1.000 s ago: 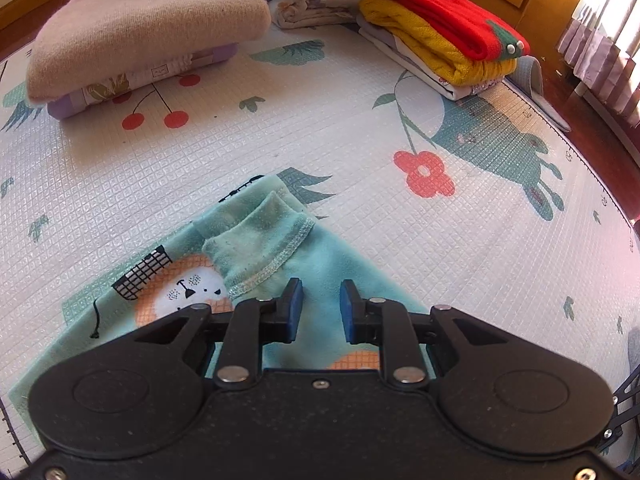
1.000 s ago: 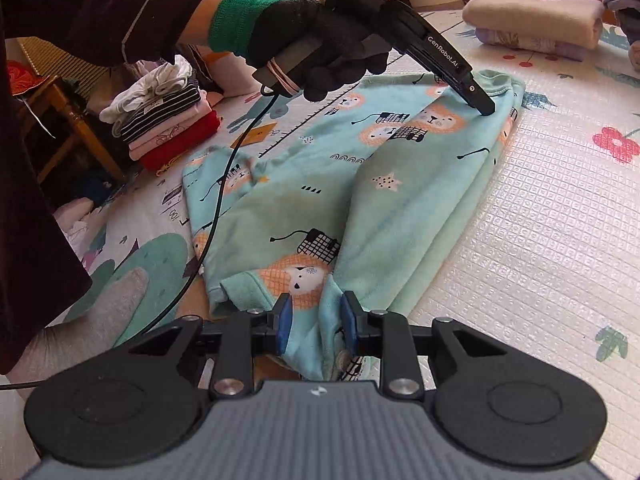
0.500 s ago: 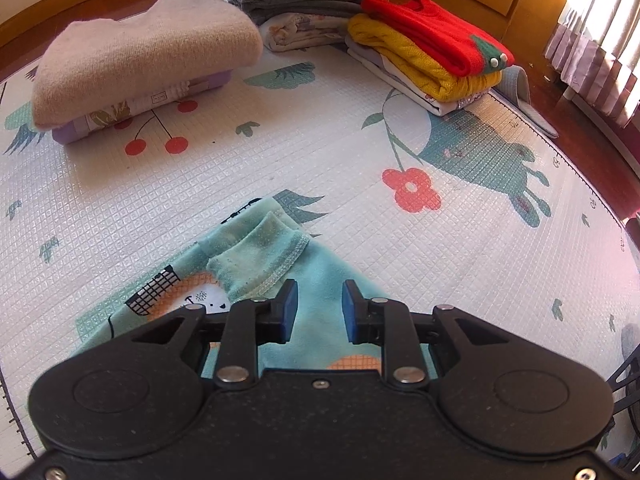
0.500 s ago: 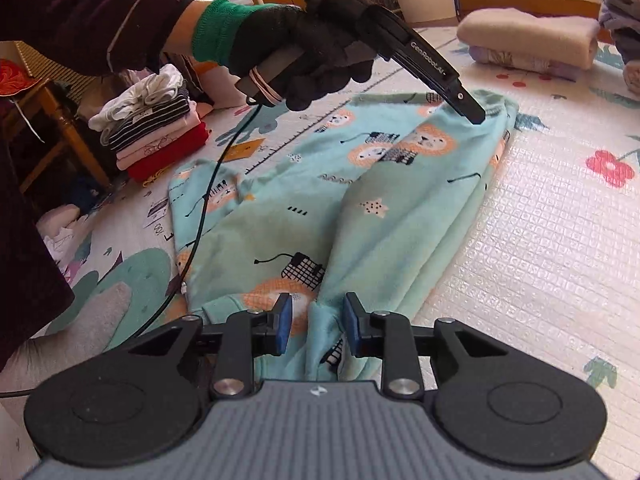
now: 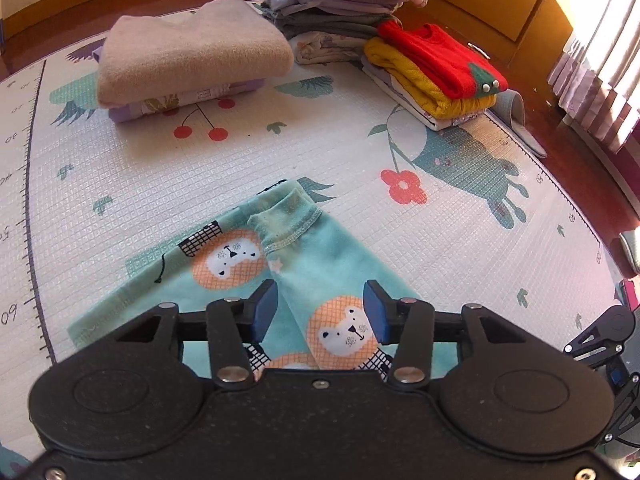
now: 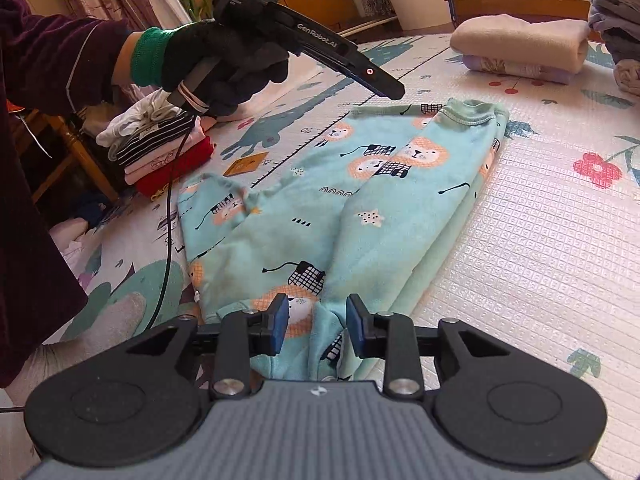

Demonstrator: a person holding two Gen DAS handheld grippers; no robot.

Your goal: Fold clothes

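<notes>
Teal lion-print trousers [image 5: 320, 264] lie folded lengthwise on the play mat [image 5: 280, 152], one leg over the other, cuffs [image 5: 290, 220] at the far end. My left gripper [image 5: 320, 314] hovers open above the legs with nothing between its fingers. In the right wrist view a gloved hand [image 6: 224, 68] holds the left gripper [image 6: 394, 90] in the air over the cuff end of the trousers [image 6: 384, 208]. My right gripper [image 6: 317, 326] is at the waist end, its fingers close around a bunched upright fold of the fabric.
Folded piles ring the mat: a beige sweater on purple clothes [image 5: 192, 52], a grey stack [image 5: 332, 4], and red and yellow knits [image 5: 436, 68]. A grey slipper [image 5: 516, 120] lies at the mat's edge. A striped and red stack [image 6: 160, 148] sits on the left.
My left gripper has opened, let go of the cuff end and risen back from it. The right gripper has barely moved and keeps the waist fold between its fingers.
</notes>
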